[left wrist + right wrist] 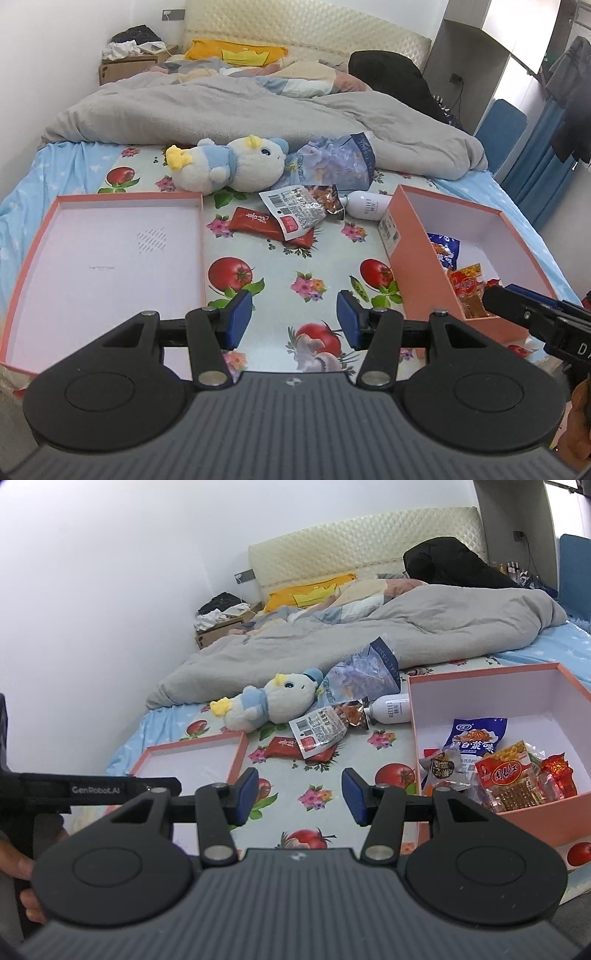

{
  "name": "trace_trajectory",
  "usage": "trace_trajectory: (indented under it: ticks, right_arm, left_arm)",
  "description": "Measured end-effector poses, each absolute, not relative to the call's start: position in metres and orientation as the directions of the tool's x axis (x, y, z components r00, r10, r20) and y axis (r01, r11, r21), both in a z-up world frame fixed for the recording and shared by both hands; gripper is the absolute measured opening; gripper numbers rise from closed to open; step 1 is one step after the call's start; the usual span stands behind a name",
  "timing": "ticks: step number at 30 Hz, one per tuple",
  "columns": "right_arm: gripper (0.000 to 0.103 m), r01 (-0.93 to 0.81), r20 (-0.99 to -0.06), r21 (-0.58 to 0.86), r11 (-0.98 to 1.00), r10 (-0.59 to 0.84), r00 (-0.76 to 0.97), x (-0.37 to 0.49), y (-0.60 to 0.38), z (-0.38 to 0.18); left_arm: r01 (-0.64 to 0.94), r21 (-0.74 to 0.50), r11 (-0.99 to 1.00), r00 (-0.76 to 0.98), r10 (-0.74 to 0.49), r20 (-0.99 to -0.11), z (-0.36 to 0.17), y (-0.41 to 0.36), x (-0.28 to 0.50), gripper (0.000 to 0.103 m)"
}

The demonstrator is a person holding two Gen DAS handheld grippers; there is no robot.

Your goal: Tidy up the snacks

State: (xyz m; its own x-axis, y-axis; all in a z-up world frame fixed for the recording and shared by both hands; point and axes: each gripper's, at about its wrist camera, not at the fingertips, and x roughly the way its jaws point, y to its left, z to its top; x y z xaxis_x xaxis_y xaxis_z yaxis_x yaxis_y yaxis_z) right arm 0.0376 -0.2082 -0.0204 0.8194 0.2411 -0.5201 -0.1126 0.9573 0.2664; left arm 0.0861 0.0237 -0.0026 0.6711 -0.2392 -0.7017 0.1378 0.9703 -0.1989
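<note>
I'm seeing the left gripper (294, 317) hanging over the fruit-and-flower printed sheet (273, 273), blue pads apart, nothing between them. The right gripper (299, 796) is sitting the same way, jaws apart and empty, over open sheet. I'm reading a clear lane of sheet running between the two boxes. The shallow pink cardboard lid (110, 254) is lying to the left, its right edge just beside the left gripper's near pad. The deep pink cardboard box (461, 690) is standing to the right, its near corner just beside the right gripper's outer linkage. Inside it I'm seeing the blue-and-white snack packet (474, 736), a red-and-yellow snack packet (504, 771) and a grey wrapped snack (443, 770), all piled toward the near wall. Further out, the red flat snack pouch (255, 221) is lying loose, with the clear barcode-labelled snack bag (299, 210) overlapping its right end. Behind those, a white bottle (367, 205) is lying against the box's far corner. A blue-and-white plush toy (236, 162) and a crinkled blue tissue pack (340, 158) are blocking the far end, touching the grey duvet (236, 107).
</note>
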Motion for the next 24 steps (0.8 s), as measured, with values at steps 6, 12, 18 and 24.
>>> trace_trajectory:
  ticks: [6,12,18,24]
  right_arm:
    - [0.052,-0.097,-0.531,0.276,0.956,0.236,0.814,0.051,-0.208,-0.035]
    - [0.052,-0.108,-0.557,0.286,0.952,0.257,0.789,0.072,-0.208,-0.056]
    - [0.052,-0.109,-0.578,0.303,0.947,0.274,0.769,0.098,-0.212,-0.076]
    - [0.052,-0.11,-0.588,0.298,0.948,0.273,0.761,0.132,-0.216,-0.091]
  left_arm:
    - [0.142,-0.199,0.97,0.661,-0.242,-0.71,-0.018,0.024,0.109,0.057]
    - [0.115,-0.216,0.969,0.636,-0.24,-0.733,-0.044,0.018,0.136,0.057]
    - [0.118,-0.21,0.971,0.623,-0.237,-0.745,-0.067,0.005,0.165,0.057]
    - [0.118,-0.19,0.975,0.629,-0.222,-0.745,-0.093,-0.002,0.208,0.057]
